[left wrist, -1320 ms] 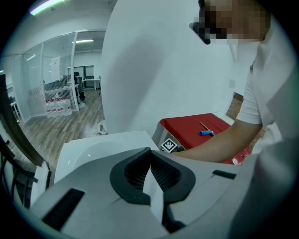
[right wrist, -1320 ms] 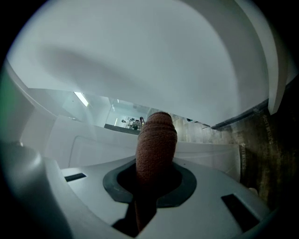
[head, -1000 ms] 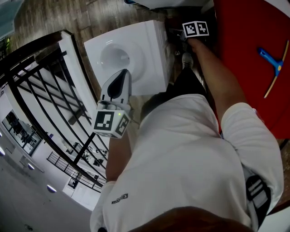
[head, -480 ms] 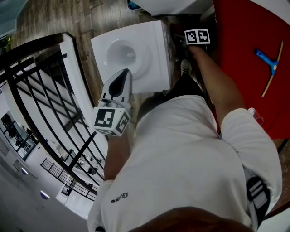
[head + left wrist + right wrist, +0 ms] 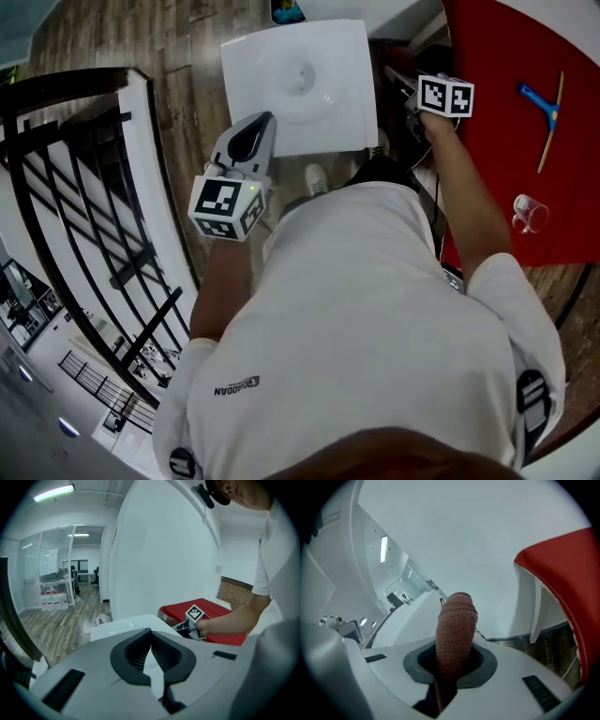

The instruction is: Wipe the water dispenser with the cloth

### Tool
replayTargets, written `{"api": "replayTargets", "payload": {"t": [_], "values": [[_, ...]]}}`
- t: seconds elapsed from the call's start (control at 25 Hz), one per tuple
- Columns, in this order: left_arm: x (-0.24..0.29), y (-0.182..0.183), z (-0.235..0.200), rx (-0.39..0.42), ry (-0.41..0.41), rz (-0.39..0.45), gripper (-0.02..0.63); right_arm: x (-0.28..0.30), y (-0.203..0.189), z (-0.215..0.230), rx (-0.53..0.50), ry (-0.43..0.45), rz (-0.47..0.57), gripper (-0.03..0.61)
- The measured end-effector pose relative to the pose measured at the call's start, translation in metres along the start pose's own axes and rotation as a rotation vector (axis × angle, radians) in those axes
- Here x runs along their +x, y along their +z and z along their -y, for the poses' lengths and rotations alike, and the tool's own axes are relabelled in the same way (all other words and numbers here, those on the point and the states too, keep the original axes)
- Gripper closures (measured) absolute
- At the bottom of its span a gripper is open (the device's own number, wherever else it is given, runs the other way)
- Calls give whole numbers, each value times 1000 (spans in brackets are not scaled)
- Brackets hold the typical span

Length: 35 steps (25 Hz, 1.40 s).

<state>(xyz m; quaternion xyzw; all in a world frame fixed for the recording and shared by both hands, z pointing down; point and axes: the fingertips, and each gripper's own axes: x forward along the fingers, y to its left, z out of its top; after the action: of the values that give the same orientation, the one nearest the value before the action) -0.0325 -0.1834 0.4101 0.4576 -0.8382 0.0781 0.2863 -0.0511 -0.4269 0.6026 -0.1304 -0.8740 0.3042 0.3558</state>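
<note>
water dispenser (image 5: 300,89) 1 | cloth (image 5: 456,630) 1 | grippers 2 (left gripper (image 5: 151,660), right gripper (image 5: 454,667), both hand-held) | red table (image 5: 506,56) 1 | blue-handled squeegee (image 5: 542,112) 1 | clear cup (image 5: 527,214) 1 | black railing (image 5: 84,187) 1 | person (image 5: 375,309) 1 | shoes (image 5: 317,178) 2

Bright, even light from a ceiling strip (image 5: 54,492) washed out the water dispenser (image 5: 300,84); gripper views were bent and dark-cornered, foregrounds soft

Small logo print (image 5: 236,385) on white shirt (image 5: 375,309), too blurred to read; nothing else legible.
</note>
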Motion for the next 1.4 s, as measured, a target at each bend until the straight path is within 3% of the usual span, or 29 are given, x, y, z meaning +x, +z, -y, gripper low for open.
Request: {"api": "replayTargets", "payload": {"t": [0.2, 0.28, 0.48, 0.76, 1.04, 1.4], "values": [[-32, -19, -19, 4, -24, 52, 621, -64, 30, -66, 80, -30, 201, 515], [-45, -24, -28, -19, -31, 78, 621, -83, 33, -91, 69, -49, 233, 515], [-75, -40, -58, -81, -25, 101, 621, -93, 9, -130, -81, -167, 112, 515], [-102, -68, -63, -125, -15, 147, 621, -77, -18, -170, -106, -196, 18, 515], [-137, -100, -64, -157, 1, 162, 621, -24, -37, -230, -175, -148, -45, 515], [-181, -147, -77, -233, 79, 162, 621, 33, -62, -283, -230, -104, -122, 515]]}}
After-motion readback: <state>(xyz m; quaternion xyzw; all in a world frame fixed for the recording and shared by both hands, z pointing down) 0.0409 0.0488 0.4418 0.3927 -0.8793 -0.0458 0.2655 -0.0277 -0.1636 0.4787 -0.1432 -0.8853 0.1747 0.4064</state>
